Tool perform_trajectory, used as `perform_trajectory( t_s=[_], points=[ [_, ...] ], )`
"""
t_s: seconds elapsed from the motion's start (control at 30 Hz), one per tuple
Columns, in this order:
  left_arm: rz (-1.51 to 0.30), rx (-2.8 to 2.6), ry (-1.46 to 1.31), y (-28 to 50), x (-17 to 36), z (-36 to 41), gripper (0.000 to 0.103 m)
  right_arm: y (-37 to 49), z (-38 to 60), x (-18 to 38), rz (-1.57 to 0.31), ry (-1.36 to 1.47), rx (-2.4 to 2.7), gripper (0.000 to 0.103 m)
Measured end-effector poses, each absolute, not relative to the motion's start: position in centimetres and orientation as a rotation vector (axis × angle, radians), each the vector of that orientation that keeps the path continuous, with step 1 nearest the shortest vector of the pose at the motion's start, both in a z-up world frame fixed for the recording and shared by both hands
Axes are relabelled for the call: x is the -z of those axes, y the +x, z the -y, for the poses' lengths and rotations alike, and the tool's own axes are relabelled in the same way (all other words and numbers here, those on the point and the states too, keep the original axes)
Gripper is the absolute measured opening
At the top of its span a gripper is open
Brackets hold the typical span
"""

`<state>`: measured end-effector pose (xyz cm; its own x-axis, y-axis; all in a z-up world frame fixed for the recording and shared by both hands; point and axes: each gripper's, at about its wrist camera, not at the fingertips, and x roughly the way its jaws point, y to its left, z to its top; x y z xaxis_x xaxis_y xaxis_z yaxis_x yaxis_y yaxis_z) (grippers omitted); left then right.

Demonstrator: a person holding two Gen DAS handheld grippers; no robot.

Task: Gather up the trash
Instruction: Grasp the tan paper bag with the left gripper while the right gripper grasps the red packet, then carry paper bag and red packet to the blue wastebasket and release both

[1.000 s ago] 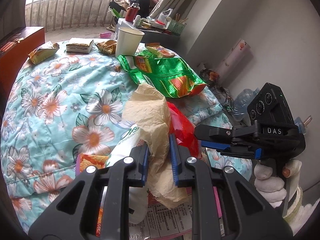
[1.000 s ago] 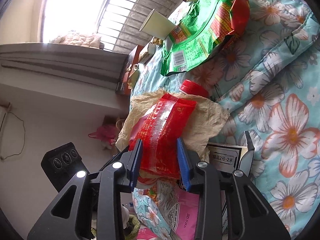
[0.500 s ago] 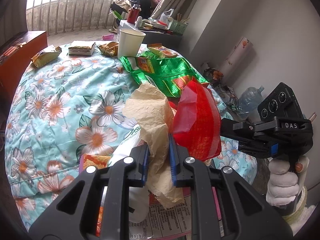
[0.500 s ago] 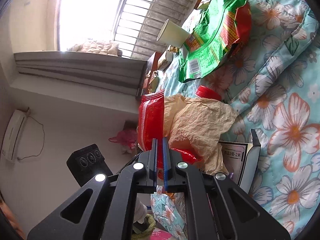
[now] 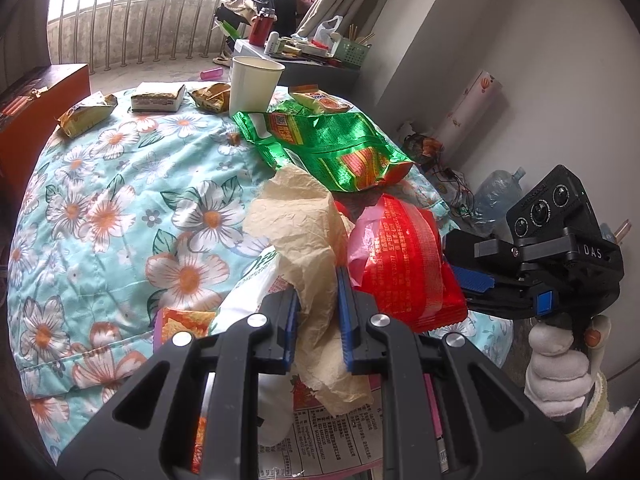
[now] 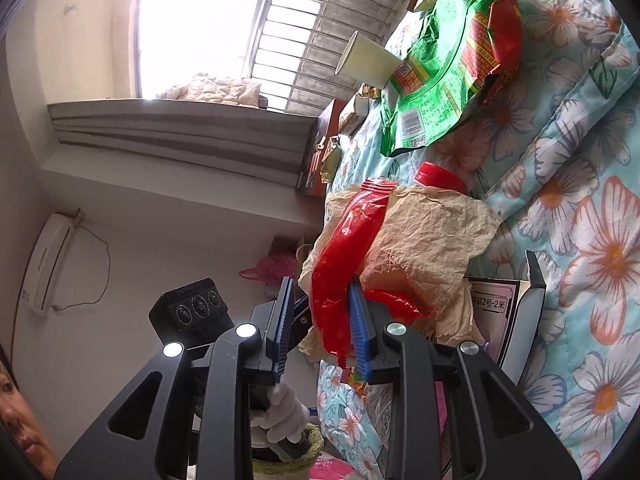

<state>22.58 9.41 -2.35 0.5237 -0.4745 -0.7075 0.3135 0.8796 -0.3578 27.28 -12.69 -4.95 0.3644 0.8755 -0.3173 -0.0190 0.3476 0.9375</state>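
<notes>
My left gripper [image 5: 316, 312] is shut on a crumpled tan paper bag [image 5: 296, 216] over the floral quilt [image 5: 120, 200]. A red plastic wrapper [image 5: 400, 264] leans against the bag's right side. The right gripper [image 5: 452, 258] comes in from the right at that wrapper. In the right wrist view the right gripper [image 6: 320, 332] has its jaws opening. The red wrapper [image 6: 344, 248] hangs between them and rests against one blue pad [image 6: 360, 332], while the other pad stands apart from it. The tan paper bag [image 6: 424, 248] lies just behind.
A green snack bag [image 5: 328, 148], a paper cup [image 5: 254, 84] and small snack packets [image 5: 86, 114] lie farther back on the quilt. A red bottle cap [image 6: 440, 176] and an open box [image 6: 504, 312] sit by the bag. Printed wrappers [image 5: 332, 440] lie under my left gripper. A wall is at right.
The right gripper closed on the red wrapper and raised it beside the paper bag, then its jaws parted and the wrapper sagged against the bag. The left gripper kept still on the paper bag.
</notes>
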Motion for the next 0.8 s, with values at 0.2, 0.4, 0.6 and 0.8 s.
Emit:
perform_trajectory(
  t_s=[0.2,0.4,0.6,0.8],
  points=[
    [-0.899,0.477,-0.174,22.4,2.2,-9.1,0.014,27.2,13.9,4.6,-0.977,1.057,-0.696,0.013],
    [-0.871,0.526,-0.127,21.6,1.4,-8.4,0.014,25.2,19.0,3.1,-0.856,1.081,-0.634,0.013],
    [-0.891,0.575,-0.018,20.9,1.8,-5.8,0.028,22.3,24.0,2.9,-0.773,1.117,-0.550,0.013],
    [-0.934,0.591,0.032,20.8,2.8,-3.8,0.043,20.2,27.9,1.9,-0.664,1.162,-0.521,0.013]
  ],
)
